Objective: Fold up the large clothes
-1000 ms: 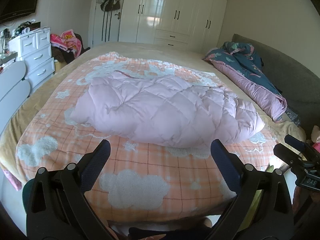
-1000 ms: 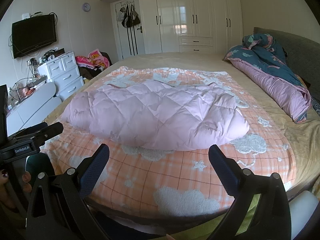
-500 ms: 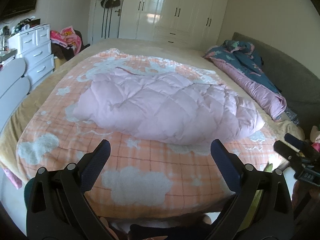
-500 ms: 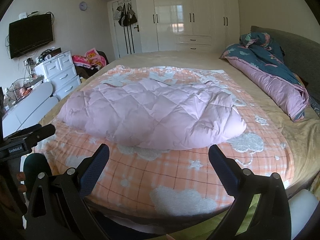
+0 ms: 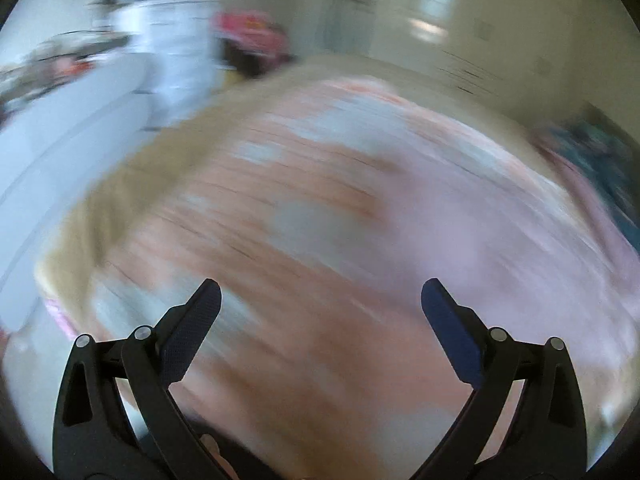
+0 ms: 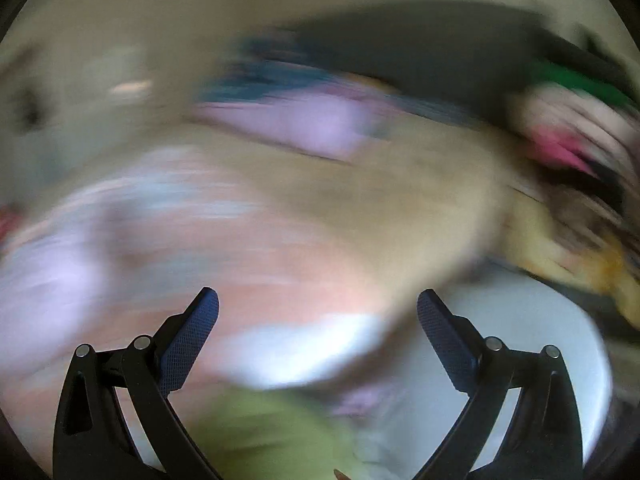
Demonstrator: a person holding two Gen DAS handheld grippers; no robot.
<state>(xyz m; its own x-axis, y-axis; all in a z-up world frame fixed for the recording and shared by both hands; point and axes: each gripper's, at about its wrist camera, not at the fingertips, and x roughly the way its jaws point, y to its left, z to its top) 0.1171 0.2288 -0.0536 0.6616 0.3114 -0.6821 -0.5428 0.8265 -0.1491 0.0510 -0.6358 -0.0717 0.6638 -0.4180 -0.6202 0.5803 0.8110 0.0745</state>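
Both views are smeared by motion blur over a bed spread with an orange-and-white blanket (image 5: 304, 320). Nearest, the left gripper (image 5: 320, 296) and right gripper (image 6: 318, 300) stand wide apart, holding nothing. Beyond them the pink quilted garment (image 5: 500, 240) lies on the blanket, a pale smear at the left of the right view. A fast, badly aimed reach could pinch blanket with the fabric.
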